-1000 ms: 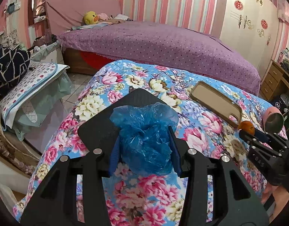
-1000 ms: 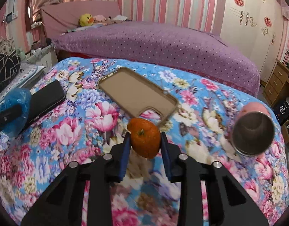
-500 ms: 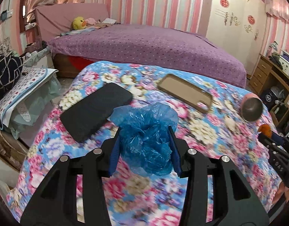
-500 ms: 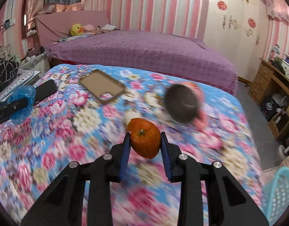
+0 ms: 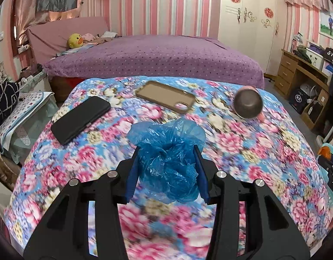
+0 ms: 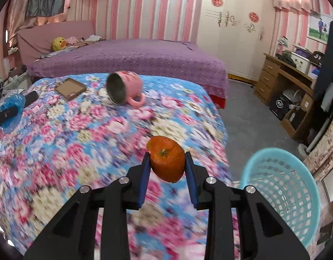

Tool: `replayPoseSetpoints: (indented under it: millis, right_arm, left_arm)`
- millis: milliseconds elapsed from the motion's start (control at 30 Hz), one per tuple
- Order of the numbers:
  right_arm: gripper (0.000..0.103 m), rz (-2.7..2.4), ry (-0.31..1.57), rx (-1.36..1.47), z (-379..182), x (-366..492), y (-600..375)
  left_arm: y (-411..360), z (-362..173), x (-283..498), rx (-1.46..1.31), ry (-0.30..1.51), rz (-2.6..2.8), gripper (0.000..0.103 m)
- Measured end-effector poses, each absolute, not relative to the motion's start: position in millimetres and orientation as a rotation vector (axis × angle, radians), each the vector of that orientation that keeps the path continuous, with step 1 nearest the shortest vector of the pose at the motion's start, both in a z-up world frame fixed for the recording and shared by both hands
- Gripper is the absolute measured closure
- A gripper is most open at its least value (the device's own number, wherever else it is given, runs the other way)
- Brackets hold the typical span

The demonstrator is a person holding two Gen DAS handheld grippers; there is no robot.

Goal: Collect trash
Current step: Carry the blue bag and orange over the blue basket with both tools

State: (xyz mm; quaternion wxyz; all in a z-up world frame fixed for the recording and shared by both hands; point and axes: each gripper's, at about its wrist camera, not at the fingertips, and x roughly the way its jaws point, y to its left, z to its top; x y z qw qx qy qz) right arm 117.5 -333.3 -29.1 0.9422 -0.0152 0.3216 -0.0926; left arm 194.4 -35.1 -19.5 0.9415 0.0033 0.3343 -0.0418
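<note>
The crumpled blue plastic bag [image 5: 167, 162] was clamped between the blue pads of the left tool [image 5: 166, 174], held above the floral cover of the bed [image 5: 242, 149]; the orange peel [image 6: 167, 159] was pinched in the closed right tool [image 6: 167, 178], above the bed's edge; the turquoise basket [image 6: 281, 192], judged to be the bin, was seen on the floor at about 4 o'clock in the right wrist view, well apart from the peel and beyond the bed's corner.

Several failures could be foreseen; the peel was held only across its curved sides, so it might be squeezed out of the pads if the tool were swung sharply, and the blur in both views suggested quick motion; a release made too early would leave the peel on the bed or the floor beside the basket rather than inside it; the bag, being light and springy, could cling to a pad or drift past the rim when let go.

Other things remained on the cover and were judged not to be trash: a black phone [image 5: 80, 119] at 10 o'clock in the left view, a tan phone case [image 5: 165, 96] at 12 o'clock, and a tipped pink mug [image 6: 124, 90] at 11 o'clock in the right view; the mug, lying on its side, could be knocked and rolled by a low sweep.
</note>
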Motion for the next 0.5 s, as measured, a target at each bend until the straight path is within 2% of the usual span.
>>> replayPoseSetpoints:
  millis: [167,500]
  right_arm:
    - [0.072,-0.179,0.659,0.018,-40.6,105.2,-355.4]
    - [0.072,-0.183,0.633,0.025,-43.1,93.1,-386.6]
  left_arm:
    - [-51.6,-34.1,182.6,-0.040,0.720,-0.081,0.059]
    - [-117.8,-32.9,165.3,-0.018,0.681,-0.146,0.059]
